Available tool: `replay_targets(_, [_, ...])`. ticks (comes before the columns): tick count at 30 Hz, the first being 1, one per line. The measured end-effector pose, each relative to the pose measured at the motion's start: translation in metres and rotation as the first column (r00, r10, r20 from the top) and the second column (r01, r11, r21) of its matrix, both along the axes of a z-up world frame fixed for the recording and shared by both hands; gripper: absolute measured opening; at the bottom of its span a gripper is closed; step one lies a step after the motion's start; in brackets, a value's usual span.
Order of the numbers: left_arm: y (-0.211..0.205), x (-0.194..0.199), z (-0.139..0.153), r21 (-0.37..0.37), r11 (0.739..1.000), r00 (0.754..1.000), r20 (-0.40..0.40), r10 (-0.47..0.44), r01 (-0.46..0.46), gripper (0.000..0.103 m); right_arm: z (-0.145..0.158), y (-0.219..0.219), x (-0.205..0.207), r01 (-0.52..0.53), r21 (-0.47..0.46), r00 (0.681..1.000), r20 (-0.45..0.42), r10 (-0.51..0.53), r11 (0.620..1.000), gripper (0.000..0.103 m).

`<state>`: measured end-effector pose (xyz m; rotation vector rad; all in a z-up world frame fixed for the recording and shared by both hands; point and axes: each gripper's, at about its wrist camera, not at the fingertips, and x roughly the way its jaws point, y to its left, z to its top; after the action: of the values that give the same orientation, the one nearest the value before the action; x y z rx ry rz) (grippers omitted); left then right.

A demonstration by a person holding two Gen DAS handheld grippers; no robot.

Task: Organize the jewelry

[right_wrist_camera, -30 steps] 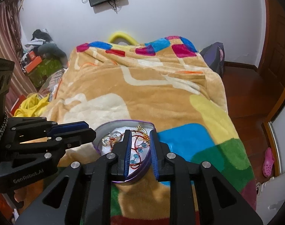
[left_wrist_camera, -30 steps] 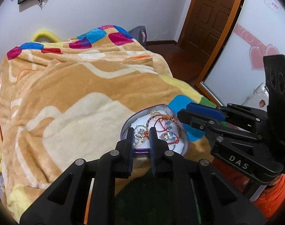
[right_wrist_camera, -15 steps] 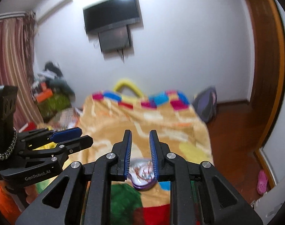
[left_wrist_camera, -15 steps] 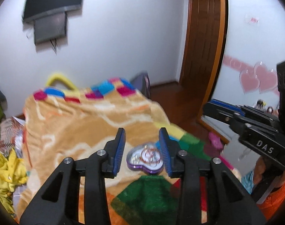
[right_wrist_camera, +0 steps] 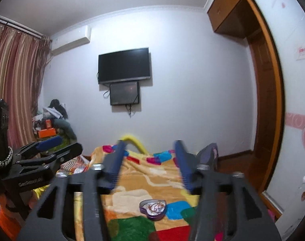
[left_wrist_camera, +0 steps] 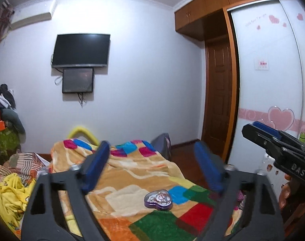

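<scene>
A purple heart-shaped tin lies open on the patchwork blanket, holding a tangle of bracelets and rings. It also shows in the right wrist view. My left gripper is wide open and empty, raised well above and behind the tin. My right gripper is also wide open and empty, held high above the tin. The right gripper shows at the right edge of the left wrist view; the left one at the left edge of the right wrist view.
A wall TV with a smaller screen under it hangs on the far wall. A wooden door and a white wardrobe stand to the right. Clothes piles lie left of the bed; curtains hang further left.
Both grippers have pulled up and back from the tin, which now looks small and far. Both have opened wide; the right was nearly closed before.
</scene>
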<state>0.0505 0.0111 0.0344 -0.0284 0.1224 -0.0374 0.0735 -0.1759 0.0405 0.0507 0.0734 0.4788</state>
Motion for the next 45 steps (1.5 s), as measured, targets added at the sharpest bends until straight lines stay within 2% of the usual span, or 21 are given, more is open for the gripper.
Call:
replay_targets(1, [-0.001,-0.004,0.0,0.002,1.0,1.0,0.012,0.004,-0.004,0.096,0.0,0.002,-0.001,0.012,-0.001,1.0,0.012,-0.012,1.0,0.066])
replay_targets(6, [-0.004,-0.016,-0.001,0.012,1.0,0.999,0.02,0.026,-0.026,0.1,-0.002,0.008,-0.006,0.055,0.0,0.998,0.032,-0.055,0.998,0.088])
replay_targets(9, [-0.006,-0.022,-0.004,0.015,0.999,0.999,0.016,0.036,-0.036,0.1,-0.003,0.011,-0.01,0.079,-0.012,0.996,0.033,-0.079,0.997,0.097])
replay_targets(19, [-0.003,-0.023,-0.009,0.001,0.999,0.999,-0.007,0.05,-0.05,0.1,-0.011,0.009,-0.019,0.087,-0.05,0.996,0.021,-0.086,0.995,0.098])
replay_targets(45, [-0.002,-0.012,-0.015,-0.007,0.999,0.998,-0.039,0.049,-0.049,0.103,-0.012,0.0,-0.021,0.084,-0.058,0.996,-0.026,-0.085,0.995,0.098])
